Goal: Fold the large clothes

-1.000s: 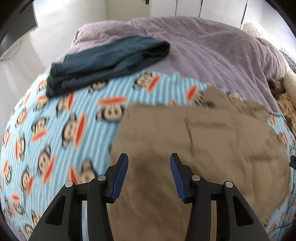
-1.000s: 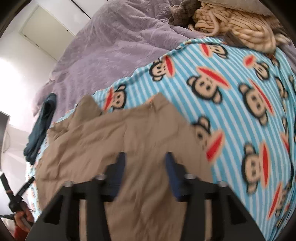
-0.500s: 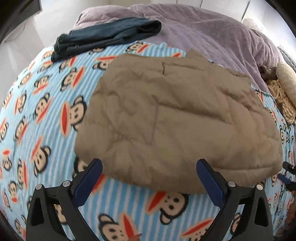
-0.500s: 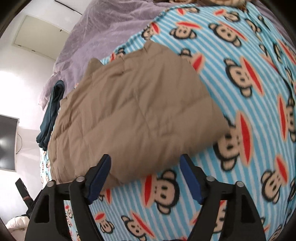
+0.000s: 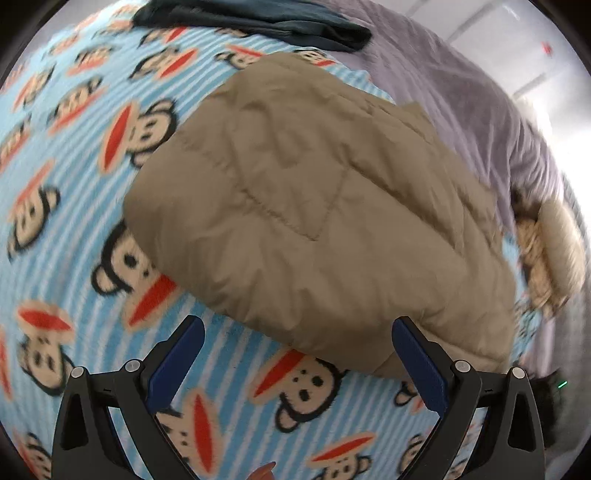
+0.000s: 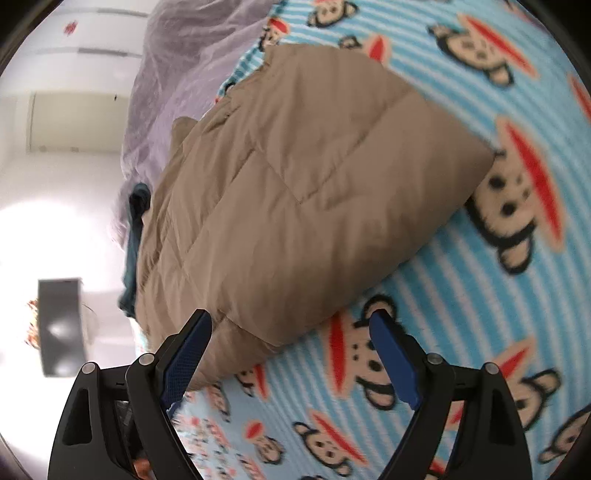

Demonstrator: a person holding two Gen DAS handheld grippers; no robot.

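A tan quilted jacket (image 5: 314, 206) lies folded in a puffy rectangle on the blue striped monkey-print blanket (image 5: 74, 229). My left gripper (image 5: 297, 323) hangs open just short of the jacket's near edge, with only blanket between its blue pads (image 5: 177, 358). In the right wrist view the same jacket (image 6: 303, 184) fills the middle. My right gripper (image 6: 289, 315) is over the jacket's near corner and its jaws are opening. That corner sits between the fingers, and the pads (image 6: 391, 365) do not press on it.
Folded dark blue jeans (image 5: 258, 22) lie at the blanket's far end, beside the jacket (image 6: 135, 236). A purple duvet (image 5: 461, 92) covers the bed beyond. Beige plush and knitted things (image 5: 550, 251) sit at the right. A dark screen (image 6: 61, 325) stands off the bed.
Both grippers went from nearly shut over the jacket to wide open and drew back off it. The jacket now lies free on the blanket. Both views have rolled.
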